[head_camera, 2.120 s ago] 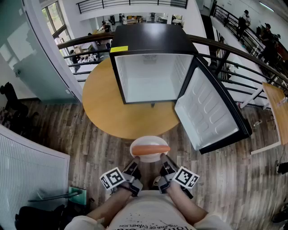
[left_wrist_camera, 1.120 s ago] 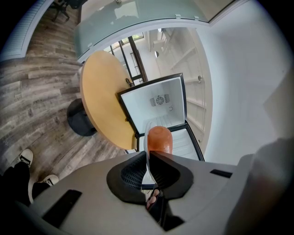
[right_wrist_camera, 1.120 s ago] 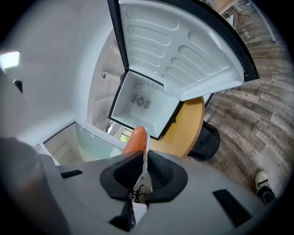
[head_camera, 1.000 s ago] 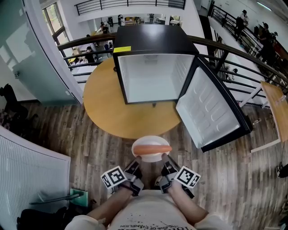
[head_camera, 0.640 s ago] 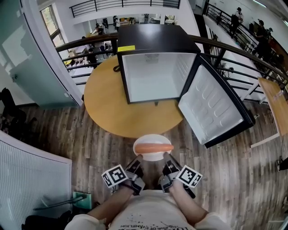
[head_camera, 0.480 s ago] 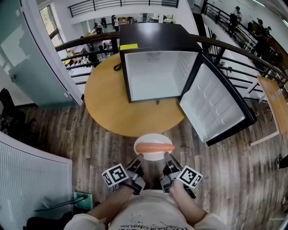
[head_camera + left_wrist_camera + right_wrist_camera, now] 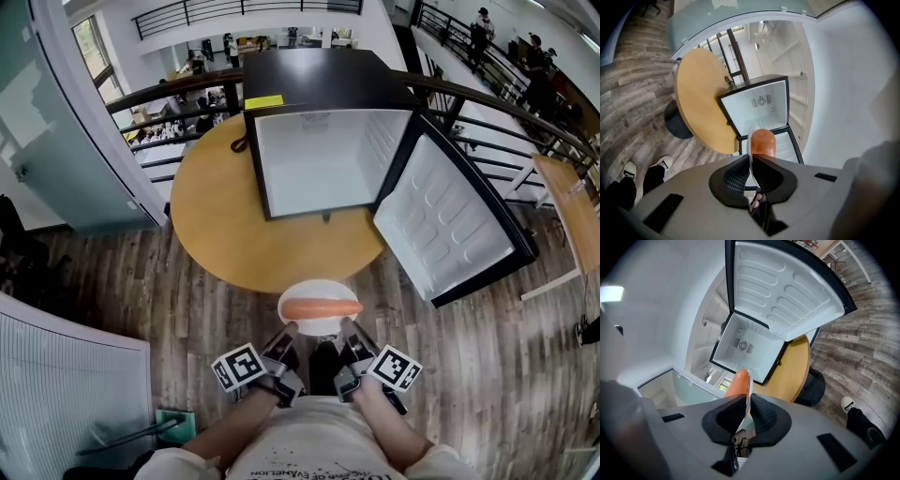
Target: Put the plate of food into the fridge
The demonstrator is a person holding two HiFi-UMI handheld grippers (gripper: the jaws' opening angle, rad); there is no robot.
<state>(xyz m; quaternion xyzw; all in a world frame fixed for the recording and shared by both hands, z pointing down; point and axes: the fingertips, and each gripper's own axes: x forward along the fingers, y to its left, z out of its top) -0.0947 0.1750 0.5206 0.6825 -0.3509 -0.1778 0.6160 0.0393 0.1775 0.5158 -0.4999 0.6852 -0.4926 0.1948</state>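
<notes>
The plate (image 7: 319,287) is hanging level in the air between the two tools. It is over the wooden floor (image 7: 141,281), just short of the near edge of the round table (image 7: 225,234). A long orange-red sausage (image 7: 322,308) is lying across the plate from side to side.

The left tool (image 7: 285,334) is pinching the plate's near-left rim. In the left gripper view its dark ribbed pads are closing on the thin white edge, with the plate running edge-on up between them and the sausage bulging beyond. The right tool (image 7: 344,330) is clamping the near-right rim in the same manner. In the right gripper view its pads are pressing on either face of the plate. Both tools are sitting close in front of the person's body, with their marker cubes facing up.

Beyond the plate, the black fridge (image 7: 323,70) is standing on the table, well apart from the plate. Its white interior is facing the person. Its door (image 7: 450,220) is swinging wide to the right and showing a ribbed white liner. A yellow label (image 7: 263,101) is sticking to the fridge's top front edge. A dark railing (image 7: 178,86) is curving behind the table. The person's shoes (image 7: 629,169) are showing on the floor in the left gripper view.
</notes>
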